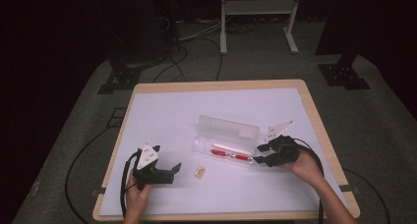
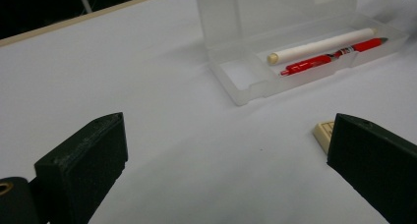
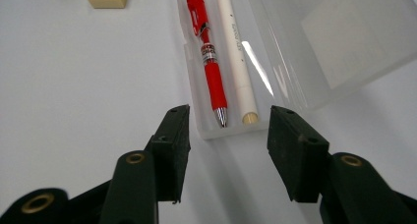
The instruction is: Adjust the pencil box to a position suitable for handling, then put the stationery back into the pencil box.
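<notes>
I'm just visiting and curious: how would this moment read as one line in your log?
left tongs: open, empty | right tongs: open at case end | pencil case: lid open, red pen and white pen inside | eraser: on table

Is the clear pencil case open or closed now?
Open. The case has its lid standing up behind the tray, and the red pen and white pen lie uncovered inside it.
</notes>
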`<state>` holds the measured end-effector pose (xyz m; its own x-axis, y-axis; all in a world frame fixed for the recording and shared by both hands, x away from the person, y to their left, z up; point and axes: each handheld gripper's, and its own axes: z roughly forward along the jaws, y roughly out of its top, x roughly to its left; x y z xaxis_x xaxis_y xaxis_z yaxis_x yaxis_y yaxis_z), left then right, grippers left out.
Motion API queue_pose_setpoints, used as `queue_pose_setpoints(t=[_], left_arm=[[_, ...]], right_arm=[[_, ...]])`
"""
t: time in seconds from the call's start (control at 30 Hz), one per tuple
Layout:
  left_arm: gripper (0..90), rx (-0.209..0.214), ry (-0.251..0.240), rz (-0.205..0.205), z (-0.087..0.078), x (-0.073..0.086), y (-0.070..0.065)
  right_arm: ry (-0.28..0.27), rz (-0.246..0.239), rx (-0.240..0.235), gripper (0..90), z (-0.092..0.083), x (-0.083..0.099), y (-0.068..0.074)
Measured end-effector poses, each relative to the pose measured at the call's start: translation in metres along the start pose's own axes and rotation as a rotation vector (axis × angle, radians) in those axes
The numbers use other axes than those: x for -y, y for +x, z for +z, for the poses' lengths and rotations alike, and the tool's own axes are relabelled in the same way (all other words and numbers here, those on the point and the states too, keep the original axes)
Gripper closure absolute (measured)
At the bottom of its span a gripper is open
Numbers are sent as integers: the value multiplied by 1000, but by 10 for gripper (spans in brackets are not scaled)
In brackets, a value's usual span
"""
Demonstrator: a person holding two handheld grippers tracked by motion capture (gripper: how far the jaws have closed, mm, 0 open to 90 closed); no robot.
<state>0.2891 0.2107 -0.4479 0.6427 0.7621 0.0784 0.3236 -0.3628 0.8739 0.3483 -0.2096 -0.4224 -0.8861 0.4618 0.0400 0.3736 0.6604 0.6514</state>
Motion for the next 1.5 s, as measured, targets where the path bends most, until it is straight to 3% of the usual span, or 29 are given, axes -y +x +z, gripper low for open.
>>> queue_pose_setpoints(t=[0.3,0.6,0.67,1.03,1.3,1.5], left_arm=[[13,22,12,54,7,-5,-11],[13,58,23,51,12,-9,-15],[13,38,21,46,12,-11,-16],[13,38,-2,58,12,-28,-29],[13,95,37,148,15,-28,-37],[18,120,64,183,21,-29,-44]], right_arm=[[-34,32,-12,413,-5,15,-4],[-61,61,-6,389,-8,22,-6],[-65,63,-5,385,-7,23,-8],[-86,87,5,379,-12,30,-11],[-95,95,12,378,-16,35,-12],[-101,102,15,375,-18,35,-13]])
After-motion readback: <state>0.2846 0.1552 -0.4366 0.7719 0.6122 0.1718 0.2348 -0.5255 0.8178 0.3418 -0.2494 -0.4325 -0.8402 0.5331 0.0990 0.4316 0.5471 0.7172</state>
